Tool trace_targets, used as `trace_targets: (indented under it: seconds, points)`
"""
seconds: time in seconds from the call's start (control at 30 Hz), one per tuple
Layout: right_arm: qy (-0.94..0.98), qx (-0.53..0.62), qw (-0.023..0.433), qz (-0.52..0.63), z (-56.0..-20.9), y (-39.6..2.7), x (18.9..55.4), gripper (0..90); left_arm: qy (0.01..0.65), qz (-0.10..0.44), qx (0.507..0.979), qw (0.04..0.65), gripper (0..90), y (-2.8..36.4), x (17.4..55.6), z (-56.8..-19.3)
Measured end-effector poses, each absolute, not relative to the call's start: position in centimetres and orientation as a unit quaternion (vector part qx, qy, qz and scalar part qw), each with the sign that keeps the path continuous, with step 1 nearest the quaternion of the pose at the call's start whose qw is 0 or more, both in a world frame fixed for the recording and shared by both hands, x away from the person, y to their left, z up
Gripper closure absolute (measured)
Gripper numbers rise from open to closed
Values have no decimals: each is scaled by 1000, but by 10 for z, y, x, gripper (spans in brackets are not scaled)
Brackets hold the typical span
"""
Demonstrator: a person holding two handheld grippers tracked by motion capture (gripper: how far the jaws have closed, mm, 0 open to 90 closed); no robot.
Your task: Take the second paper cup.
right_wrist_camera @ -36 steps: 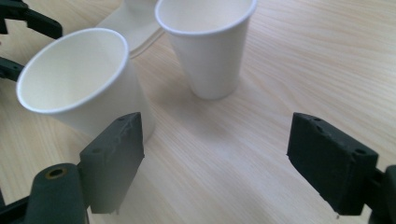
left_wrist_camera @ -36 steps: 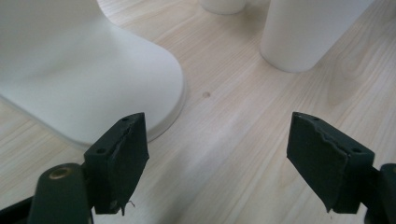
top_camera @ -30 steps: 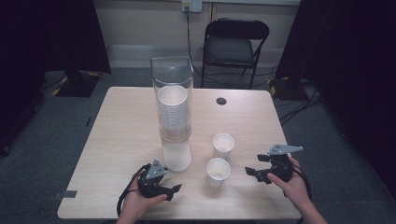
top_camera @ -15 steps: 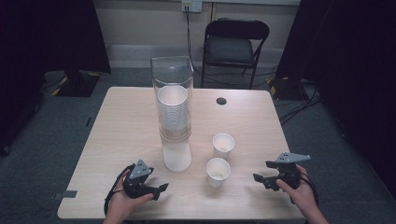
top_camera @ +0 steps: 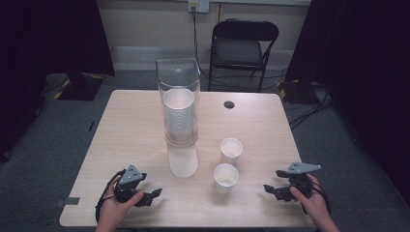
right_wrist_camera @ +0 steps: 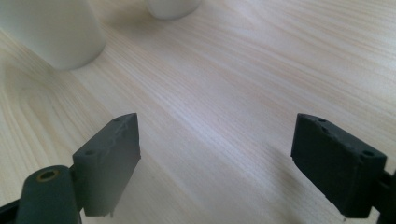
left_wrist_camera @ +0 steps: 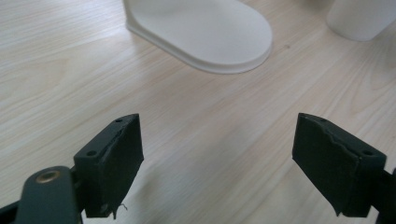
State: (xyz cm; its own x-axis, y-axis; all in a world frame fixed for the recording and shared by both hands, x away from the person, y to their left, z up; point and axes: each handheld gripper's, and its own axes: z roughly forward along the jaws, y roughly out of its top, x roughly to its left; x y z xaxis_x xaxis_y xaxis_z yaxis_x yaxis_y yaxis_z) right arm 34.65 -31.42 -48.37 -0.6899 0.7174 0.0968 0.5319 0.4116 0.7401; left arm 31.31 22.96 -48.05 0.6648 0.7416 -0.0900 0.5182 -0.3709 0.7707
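A tall clear dispenser tube (top_camera: 179, 104) holds a stack of white cups on a white base (top_camera: 183, 162), mid-table. Two loose white paper cups stand upright to its right, one farther (top_camera: 231, 150) and one nearer (top_camera: 226, 177). My left gripper (top_camera: 153, 195) lies low at the near-left of the table, open; its jaws have just been opening with nothing between them. In the left gripper view (left_wrist_camera: 217, 163) the dispenser base (left_wrist_camera: 205, 32) and a cup (left_wrist_camera: 359, 18) lie ahead. My right gripper (top_camera: 268, 189) is open and empty at the near right. Its view (right_wrist_camera: 215, 163) shows both cups (right_wrist_camera: 56, 32) (right_wrist_camera: 173, 7) beyond.
The light wooden table (top_camera: 125, 125) has a black round grommet (top_camera: 229, 104) near its far edge. A black folding chair (top_camera: 244, 43) stands behind the table. Bare wood lies between each gripper and the cups.
My left hand has slid left along the near edge, away from the dispenser base. My right hand has drawn right and lower, away from the nearer cup.
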Motion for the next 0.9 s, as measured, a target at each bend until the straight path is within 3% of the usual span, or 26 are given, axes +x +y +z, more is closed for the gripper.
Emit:
trace_targets:
  seconds: [0.9]
  points:
    - [844,360,146,370,-498,-320,343,151,418,165,804,388,160,278,311,-488]
